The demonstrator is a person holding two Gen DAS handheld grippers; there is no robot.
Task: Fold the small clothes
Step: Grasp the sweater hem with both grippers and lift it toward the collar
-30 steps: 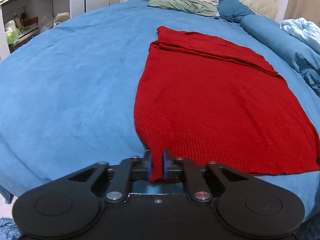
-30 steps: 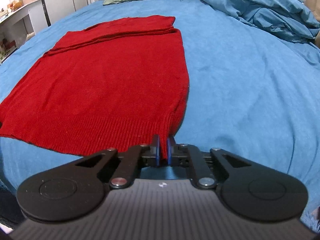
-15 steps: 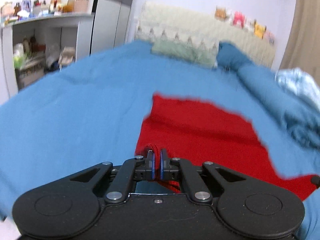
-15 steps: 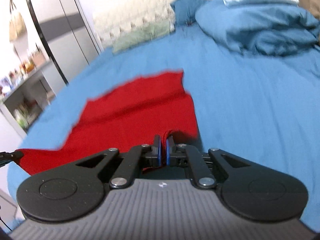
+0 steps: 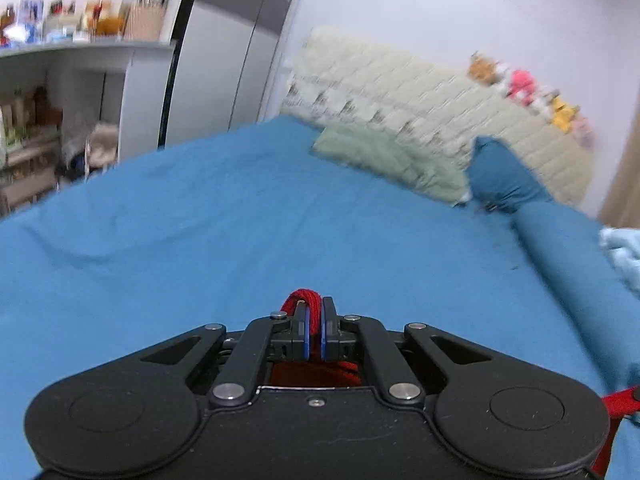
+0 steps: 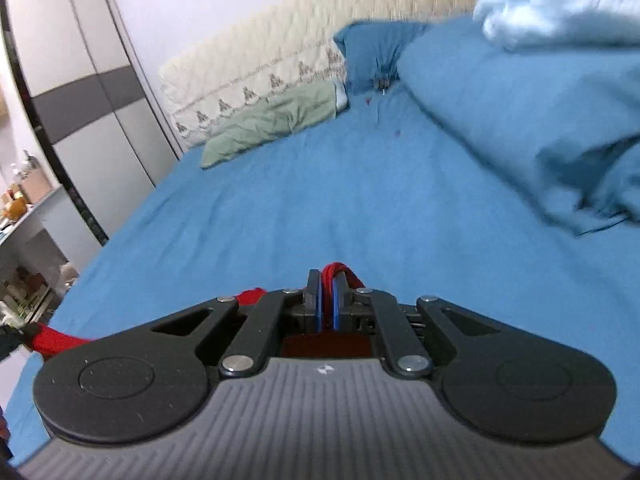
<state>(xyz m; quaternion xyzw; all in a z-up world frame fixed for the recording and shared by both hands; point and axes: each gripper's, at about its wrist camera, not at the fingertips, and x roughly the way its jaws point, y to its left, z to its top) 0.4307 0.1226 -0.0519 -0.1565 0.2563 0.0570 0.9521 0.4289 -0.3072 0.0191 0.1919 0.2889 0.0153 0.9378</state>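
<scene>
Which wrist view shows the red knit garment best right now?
Right wrist: the red garment is pinched in the right gripper, its edge trailing left. Left wrist shows a loop in the left gripper.

We find the left gripper [image 5: 315, 330] clamped on a fold of the red knit garment [image 5: 305, 300], which bulges above the pads. Beyond lies the blue bedsheet [image 5: 200, 232] (view blurred), with a green pillow [image 5: 384, 160] against the quilted headboard [image 5: 420, 96].
</scene>
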